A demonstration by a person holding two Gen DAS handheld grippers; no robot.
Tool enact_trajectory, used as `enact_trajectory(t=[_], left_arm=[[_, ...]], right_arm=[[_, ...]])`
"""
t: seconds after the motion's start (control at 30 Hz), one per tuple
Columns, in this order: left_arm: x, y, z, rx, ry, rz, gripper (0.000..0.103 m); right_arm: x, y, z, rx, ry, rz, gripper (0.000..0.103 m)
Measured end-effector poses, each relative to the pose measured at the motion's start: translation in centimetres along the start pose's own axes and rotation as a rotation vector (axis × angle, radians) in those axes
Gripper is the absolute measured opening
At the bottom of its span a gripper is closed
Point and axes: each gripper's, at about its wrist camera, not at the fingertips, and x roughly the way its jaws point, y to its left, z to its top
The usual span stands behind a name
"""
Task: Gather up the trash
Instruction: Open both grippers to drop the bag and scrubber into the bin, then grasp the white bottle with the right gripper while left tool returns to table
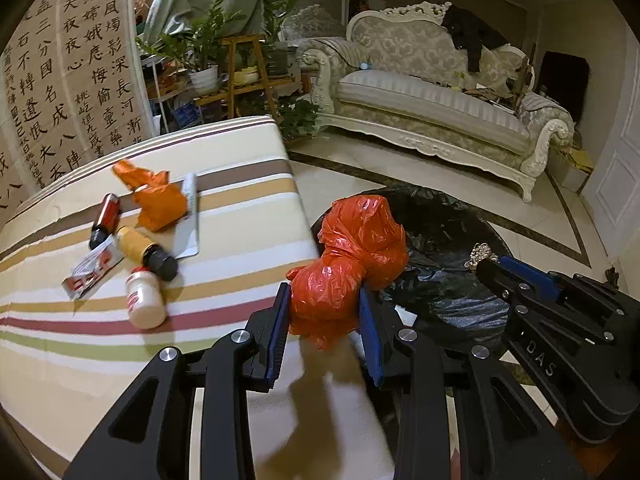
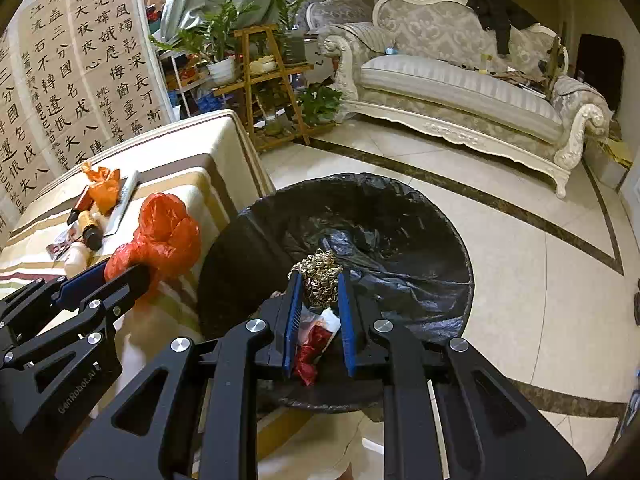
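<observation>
From the left wrist view, the left hand-held gripper (image 1: pixel 325 312) is clenched on a crumpled red plastic bag (image 1: pixel 352 264), its blue pads pressing the lower lump of the bag from both sides while the rest bulges up beyond the fingertips. The bag hangs past the edge of the striped worktop (image 1: pixel 224 216), at the near rim of the black-lined trash bin (image 1: pixel 440 216) that stands on the floor ahead and to the right. Left of this hand-held gripper, on the worktop, lie an orange bag (image 1: pixel 158 200), a dark red bottle (image 1: pixel 105 222), a yellow bottle with a black cap (image 1: pixel 146 252), a white bottle (image 1: pixel 143 298), a red and white wrapper (image 1: pixel 94 270) and a flat silver packet (image 1: pixel 189 220). Far to the right, the right hand-held gripper (image 1: pixel 486 258) holds a golden wire scourer (image 1: pixel 482 251) at its tips, over the bin.

From the right wrist view, the right hand-held gripper (image 2: pixel 320 284) grasps the golden wire scourer (image 2: pixel 320 276) between its blue pads, directly above the open trash bin (image 2: pixel 400 216). Below the fingers, in the bin, lies red and white rubbish (image 2: pixel 316 344). To the left, the left hand-held gripper (image 2: pixel 120 272) carries the red plastic bag (image 2: pixel 164 236) beside the bin's rim, over the worktop (image 2: pixel 192 148) edge.
</observation>
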Motion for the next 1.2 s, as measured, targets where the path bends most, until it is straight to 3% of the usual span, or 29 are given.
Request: enact_trajectory(t=[0.13,0.2,0.27,0.3,0.8,1.2], left_arm=[[0.8,-0.7,0.5,0.02,0.003,-0.01,0.035],[1.0,-0.9,0.6,0.021,0.002,-0.01,0.04],[1.0,-0.8,0.6,0.017,-0.002,-0.009,0.052],[1.0,-0.7,0.6,0.012,-0.007,-0.006,0.053],[-0.6,1.0,0.6,-0.034,-0.023,0.012,0.062],[-2.7,6.1,-0.5,-0.103,-0.038,0.11,0.062]], right_arm=[[0.5,-0.7,0.4,0.014,0.006,0.005,0.02],[0.7,-1.1,0.5,0.025,0.005,0.004,0.027],[0.7,-1.4,0.5,0.035,0.003,0.001,0.029],[0.8,-1.5,0.5,0.039,0.004,0.002,0.03],[0.7,-1.4,0.5,0.041,0.006,0.004,0.03],[0.6,3.1,1.0,-0.031,0.015,0.068,0.031]])
